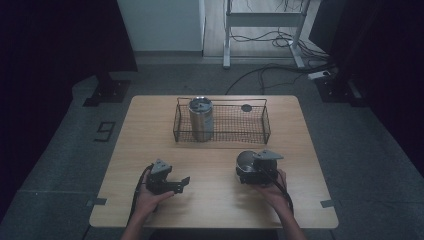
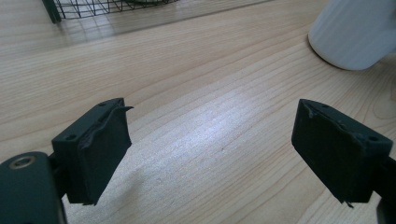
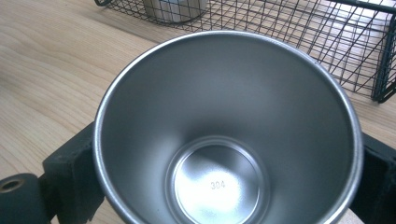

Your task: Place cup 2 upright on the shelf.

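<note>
In the lower right of the high view, a steel cup (image 1: 246, 162) stands on the table (image 1: 215, 150) between the jaws of the right gripper (image 1: 250, 172). The right gripper view looks straight down into it (image 3: 224, 135): a plain brushed interior with "304" stamped on the bottom, and a black jaw against each side of the wall. The jaws look closed to the cup's width and seem to hold it, though how firmly cannot be told.

The cup looks thin-walled, so probably light and rigid, hard to dent or break. The smooth metal and tapering sides suggest it could slide upward out of a loose squeeze; a hold across the body below the rim, as here, seems soundest, and pinching the rim alone looks riskier.

In the lower left of the high view, the left gripper (image 1: 175, 184) rests low over bare wood. Its own view shows the jaws spread wide with nothing between them (image 2: 210, 149), and a white ribbed object (image 2: 355, 32) at the upper right of that frame, which I cannot identify.

Toward the upper middle of the high view sits a wire basket (image 1: 260, 131), holding a taller steel tumbler (image 1: 200, 119) at its left end and a small dark disc (image 1: 246, 107) near its back right.
</note>
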Action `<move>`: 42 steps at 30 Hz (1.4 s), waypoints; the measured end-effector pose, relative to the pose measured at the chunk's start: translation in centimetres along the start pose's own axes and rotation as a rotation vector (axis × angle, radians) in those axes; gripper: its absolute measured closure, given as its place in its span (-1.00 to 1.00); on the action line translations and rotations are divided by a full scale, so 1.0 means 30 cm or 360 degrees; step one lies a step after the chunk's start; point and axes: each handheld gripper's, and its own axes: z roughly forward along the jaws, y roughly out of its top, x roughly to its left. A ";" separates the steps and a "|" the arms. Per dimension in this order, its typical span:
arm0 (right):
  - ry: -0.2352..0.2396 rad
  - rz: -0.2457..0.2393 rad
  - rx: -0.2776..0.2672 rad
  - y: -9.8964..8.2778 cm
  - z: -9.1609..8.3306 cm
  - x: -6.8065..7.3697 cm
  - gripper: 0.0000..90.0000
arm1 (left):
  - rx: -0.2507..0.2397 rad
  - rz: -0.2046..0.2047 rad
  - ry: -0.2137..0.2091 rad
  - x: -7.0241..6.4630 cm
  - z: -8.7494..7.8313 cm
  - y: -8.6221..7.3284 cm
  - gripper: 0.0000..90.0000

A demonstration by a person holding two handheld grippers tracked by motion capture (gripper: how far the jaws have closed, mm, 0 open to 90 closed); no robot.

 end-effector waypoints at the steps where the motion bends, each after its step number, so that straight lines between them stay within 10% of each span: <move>1: 0.0001 -0.0003 -0.0001 0.000 0.000 0.000 -0.88 | -0.0001 0.0000 0.0001 0.000 -0.001 0.000 -0.74; 42: 0.0035 0.0031 -0.0149 0.033 -0.083 -0.036 -0.85 | -0.0014 -0.0008 0.0007 -0.003 -0.006 -0.004 -0.70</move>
